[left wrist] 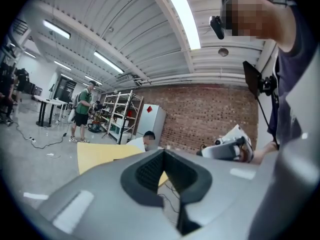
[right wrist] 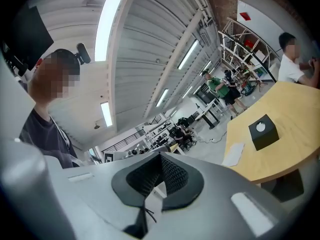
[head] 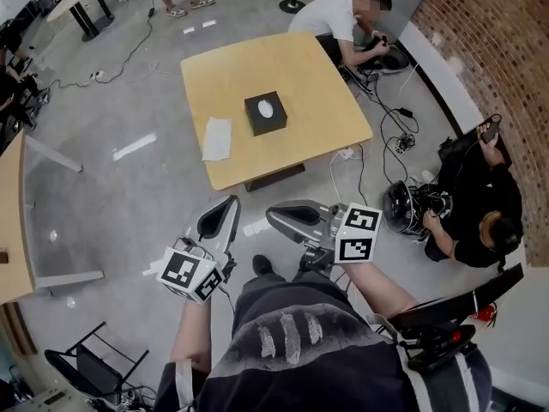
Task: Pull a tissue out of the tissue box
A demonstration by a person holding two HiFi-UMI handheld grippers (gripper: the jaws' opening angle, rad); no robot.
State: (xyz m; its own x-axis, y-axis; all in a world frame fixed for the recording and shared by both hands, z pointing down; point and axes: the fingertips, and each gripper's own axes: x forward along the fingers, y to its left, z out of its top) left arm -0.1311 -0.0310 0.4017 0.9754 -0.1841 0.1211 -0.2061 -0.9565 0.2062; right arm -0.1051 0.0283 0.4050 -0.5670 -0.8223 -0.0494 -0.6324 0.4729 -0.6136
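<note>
Grey concrete floor (head: 154, 196) spreads beneath me, with a pale wooden table (head: 317, 118) farther off. On it sits the black tissue box (head: 265, 112), a white tissue (head: 266, 109) showing in its top opening and a loose white sheet (head: 217, 138) just to its left. My left claw (head: 225, 209) and right claw (head: 279, 215) are both pressed together, pinching nothing, well short of the table. Their cubes (head: 184, 273) carry black-and-white square markers.
</note>
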